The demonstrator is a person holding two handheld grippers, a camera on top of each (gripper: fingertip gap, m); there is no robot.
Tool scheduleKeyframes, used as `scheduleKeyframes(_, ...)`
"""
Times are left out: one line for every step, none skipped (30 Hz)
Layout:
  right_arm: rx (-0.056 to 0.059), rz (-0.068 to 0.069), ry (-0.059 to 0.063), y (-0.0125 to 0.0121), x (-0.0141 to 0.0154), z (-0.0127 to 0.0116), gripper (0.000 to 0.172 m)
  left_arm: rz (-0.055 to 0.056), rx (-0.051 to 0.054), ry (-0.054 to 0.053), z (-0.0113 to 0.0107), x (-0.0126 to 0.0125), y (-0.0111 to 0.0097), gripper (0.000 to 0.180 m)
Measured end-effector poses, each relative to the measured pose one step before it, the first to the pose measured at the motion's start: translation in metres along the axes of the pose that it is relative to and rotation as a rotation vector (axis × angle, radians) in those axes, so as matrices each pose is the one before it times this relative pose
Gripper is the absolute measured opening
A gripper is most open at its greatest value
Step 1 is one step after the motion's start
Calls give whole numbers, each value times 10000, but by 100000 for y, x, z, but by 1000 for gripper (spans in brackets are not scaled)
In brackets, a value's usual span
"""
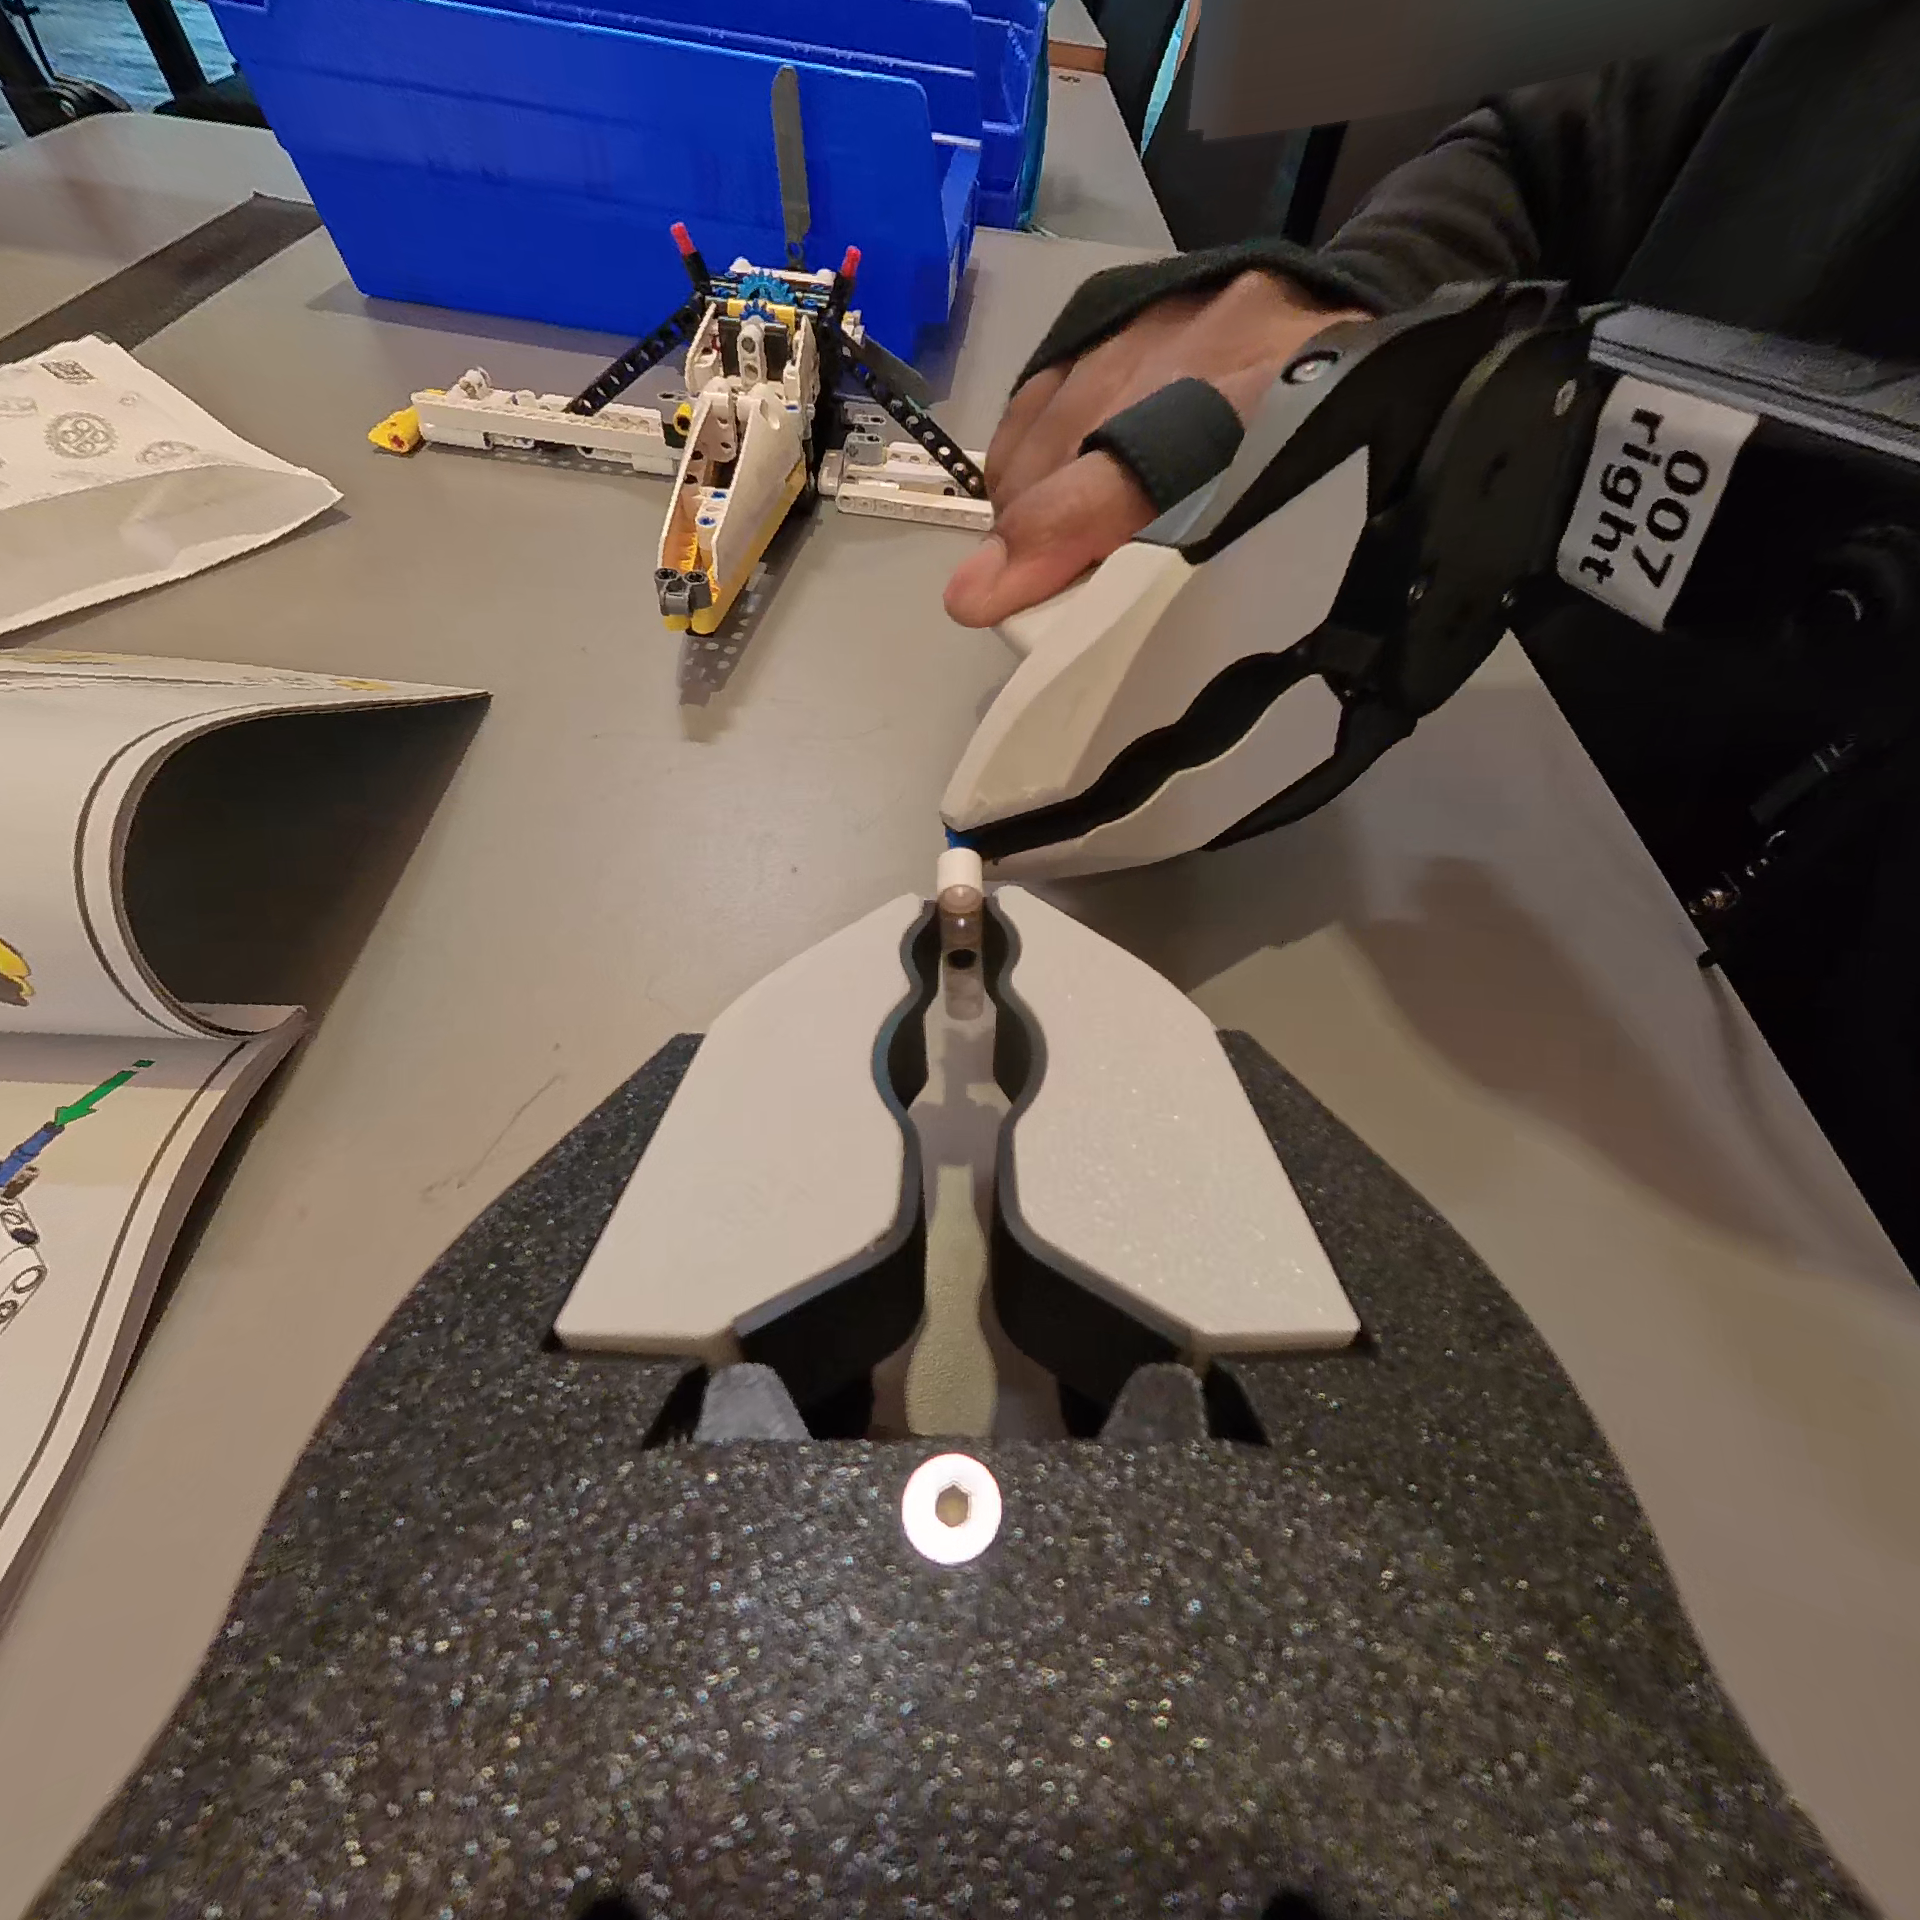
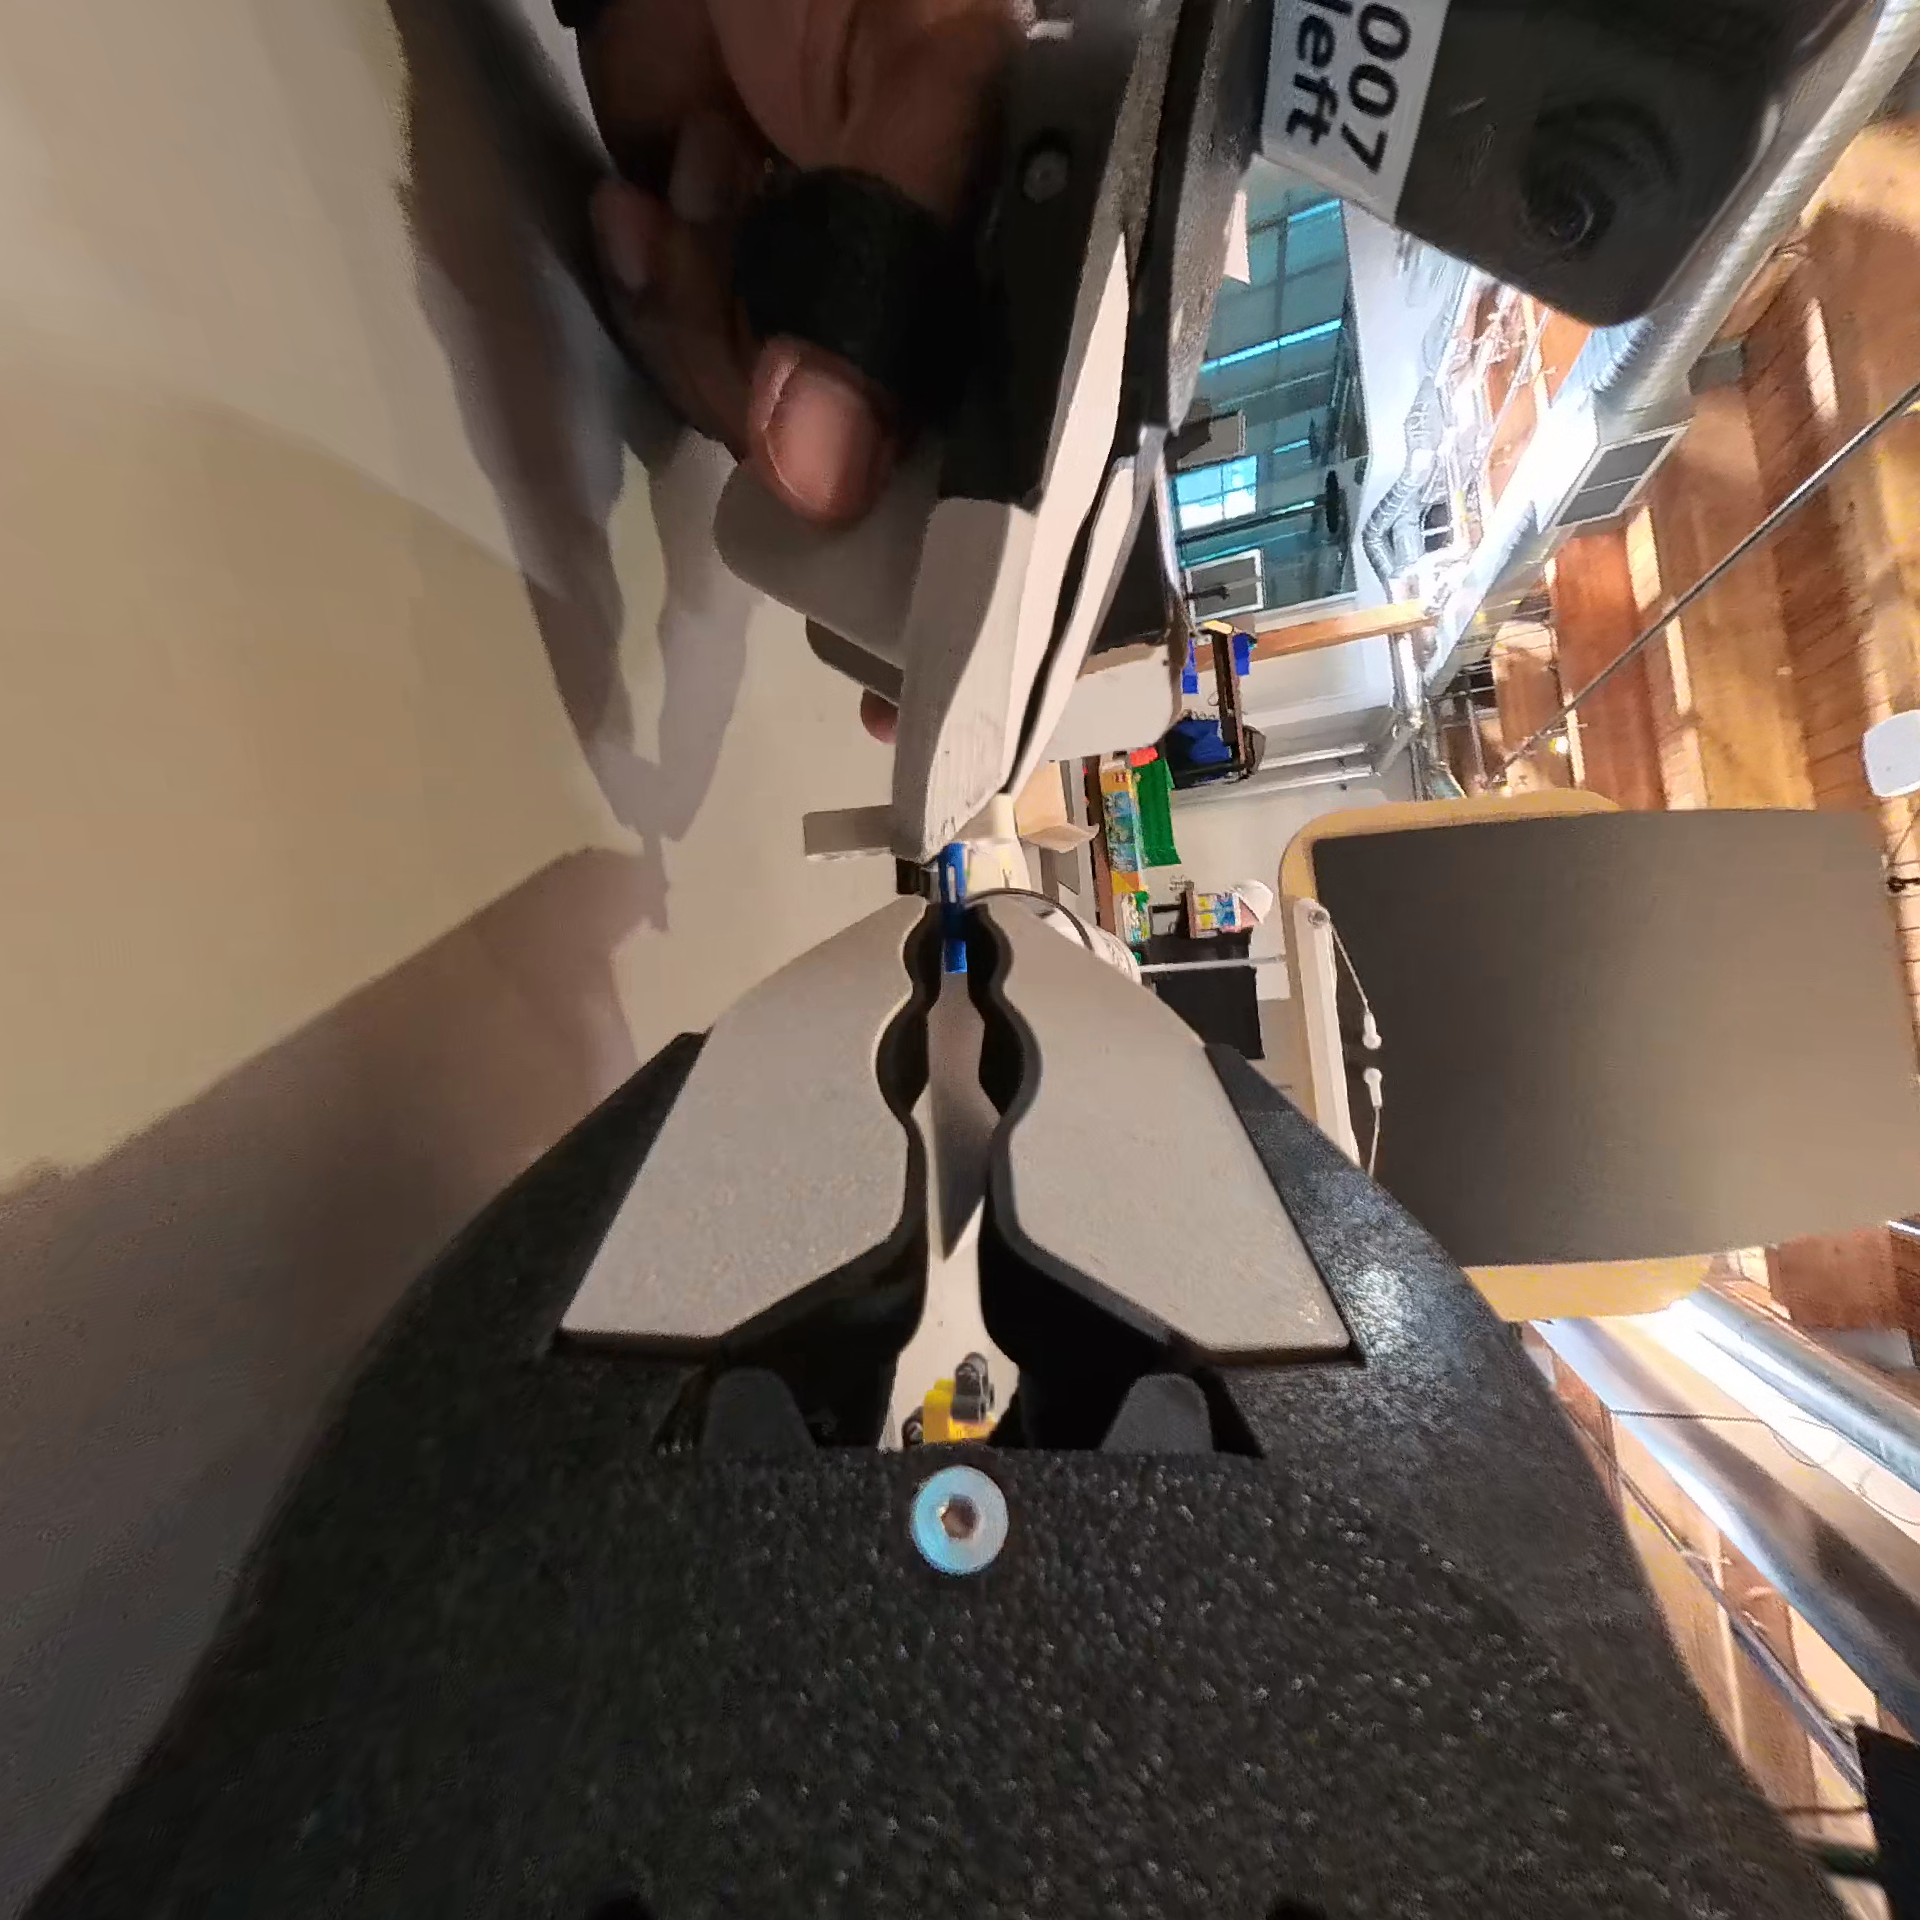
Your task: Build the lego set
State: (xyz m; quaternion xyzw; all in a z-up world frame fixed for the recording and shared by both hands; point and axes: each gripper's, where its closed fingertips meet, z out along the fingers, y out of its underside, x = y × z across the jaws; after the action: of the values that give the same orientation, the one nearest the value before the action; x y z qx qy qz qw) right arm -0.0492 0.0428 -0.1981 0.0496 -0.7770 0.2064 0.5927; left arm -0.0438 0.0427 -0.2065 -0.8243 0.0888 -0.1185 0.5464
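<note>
My left gripper [image 1: 961, 914] is pinched tight on a small white connector piece [image 1: 958, 871], its end poking past the tips, prob so the bore stays exposed; the right gripper [image 2: 951, 935] is clamped on a blue pin [image 2: 952, 914] whose free end sits right at that piece, the two roughly in line. Both are held above the grey table [image 1: 540, 790], w/ the half-built brick model [image 1: 738, 457], blue bin [image 1: 582, 135] & open instruction booklet [image 1: 125, 852] well apart. The right gripper's rolled approx sideways in the person's hand [image 1: 1101, 436], coming in from the right.
</note>
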Motion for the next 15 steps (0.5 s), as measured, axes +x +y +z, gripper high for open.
scheduleKeyframes(-108, 64, -9, 5, -46, 0, 4, 29, -30, -44, 16, -17, 30, 7)
scheduleKeyframes(-73, 179, -70, 8, -56, -23, 4, 60, -53, -105, 52, -82, 52, 7)
scheduleKeyframes(-30, 219, -98, -65, -52, -46, 4, 125, -112, -154, 99, -135, 114, 7)
scheduleKeyframes(-54, 206, -112, -45, -80, -36, 4, 148, -96, -97, 66, -41, 99, 7)
scheduleKeyframes(-50, 134, -90, -24, -109, -27, 4, 121, -77, -41, 46, 20, 96, 7)
scheduleKeyframes(-8, 79, -70, -27, -110, -21, 4, 111, -64, -16, 17, 39, 82, 7)
scheduleKeyframes(29, 54, -52, -18, -65, -14, 4, 40, -4, 17, -17, 49, 13, 7)
scheduleKeyframes(52, 73, -53, -4, -9, -6, 4, 0, 25, 36, -18, 36, -27, 7)
scheduleKeyframes(78, 119, -80, 11, 6, -5, 4, 19, 27, 42, -26, 64, -24, 7)
scheduleKeyframes(123, 108, -94, -14, -16, -27, 4, 28, 31, 58, -34, 92, -36, 7)
scheduleKeyframes(146, 89, -88, -23, -10, -26, 4, 25, 41, 72, -38, 105, -45, 7)
scheduleKeyframes(171, 102, -96, -44, -8, -39, 4, 32, 29, 64, -22, 94, -29, 7)
scheduleKeyframes(192, 92, -97, -85, -14, -55, 4, 22, 42, 66, -37, 101, -46, 7)
scheduleKeyframes(159, 76, -67, -61, 14, -54, 4, 6, 35, 27, -17, 34, -38, 7)
scheduleKeyframes(99, 95, -49, -35, 15, -18, 4, 0, 7, -6, -7, -5, -15, 7)
